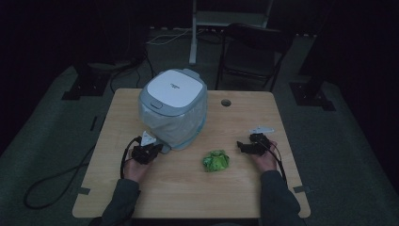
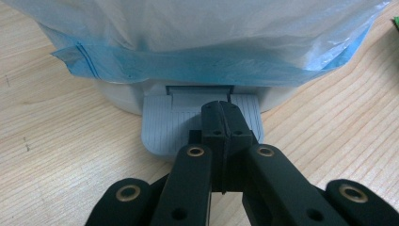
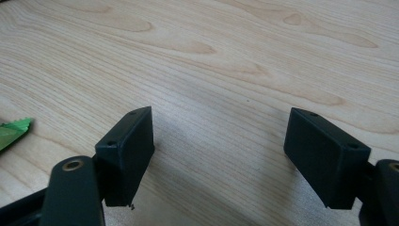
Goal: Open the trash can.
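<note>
A white and grey pedal bin (image 1: 174, 107) with a closed lid stands on the wooden table (image 1: 141, 197), lined with a clear bag edged in blue (image 2: 197, 66). Its grey foot pedal (image 2: 162, 127) juts out at the base. My left gripper (image 1: 151, 149) is shut with nothing between its jaws, its tips (image 2: 221, 110) resting over the pedal. A crumpled green wrapper (image 1: 216, 160) lies in front of the bin, and its edge (image 3: 11, 132) shows in the right gripper view. To the wrapper's right, my right gripper (image 1: 247, 147) stands open above bare wood, its fingertips (image 3: 129, 141) wide apart.
A round cable hole (image 1: 226, 102) sits near the table's far edge. Behind the table stand a dark folding chair (image 1: 251, 52) and a white stand (image 1: 194, 33). Black cables (image 1: 51, 181) trail over the floor on the left.
</note>
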Available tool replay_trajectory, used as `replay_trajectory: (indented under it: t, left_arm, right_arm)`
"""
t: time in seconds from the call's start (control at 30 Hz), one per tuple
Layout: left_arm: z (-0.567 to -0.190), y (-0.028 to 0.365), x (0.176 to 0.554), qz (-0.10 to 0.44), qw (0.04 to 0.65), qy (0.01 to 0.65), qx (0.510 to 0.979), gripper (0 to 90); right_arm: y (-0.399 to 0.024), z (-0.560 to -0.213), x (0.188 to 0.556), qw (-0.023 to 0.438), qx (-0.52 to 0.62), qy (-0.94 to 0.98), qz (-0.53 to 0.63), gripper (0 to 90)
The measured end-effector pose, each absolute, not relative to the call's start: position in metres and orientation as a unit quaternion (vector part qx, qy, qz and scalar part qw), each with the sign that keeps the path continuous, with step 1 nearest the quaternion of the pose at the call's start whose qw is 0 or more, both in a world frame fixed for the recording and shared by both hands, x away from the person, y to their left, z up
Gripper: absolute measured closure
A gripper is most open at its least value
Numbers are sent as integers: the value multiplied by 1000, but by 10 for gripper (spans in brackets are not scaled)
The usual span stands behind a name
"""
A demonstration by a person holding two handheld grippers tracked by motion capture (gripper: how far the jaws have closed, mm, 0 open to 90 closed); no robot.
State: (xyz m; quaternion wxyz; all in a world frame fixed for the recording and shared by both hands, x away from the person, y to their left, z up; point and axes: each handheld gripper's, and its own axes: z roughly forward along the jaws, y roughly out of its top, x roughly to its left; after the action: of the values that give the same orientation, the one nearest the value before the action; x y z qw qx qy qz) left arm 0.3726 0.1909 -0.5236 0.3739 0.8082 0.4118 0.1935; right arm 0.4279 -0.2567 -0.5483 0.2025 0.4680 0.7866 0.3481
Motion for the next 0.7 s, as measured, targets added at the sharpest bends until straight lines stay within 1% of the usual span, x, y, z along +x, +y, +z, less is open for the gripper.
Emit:
replay_trajectory:
  t: [0.3, 0.7]
  left_arm:
    - [-525, 193, 373, 189, 380, 415, 804, 900]
    - [-526, 191, 372, 193, 374, 417, 806, 900]
  right_arm:
    - [-257, -548, 428, 203, 468, 787, 348, 237]
    - [-257, -548, 428, 203, 468, 787, 348, 237]
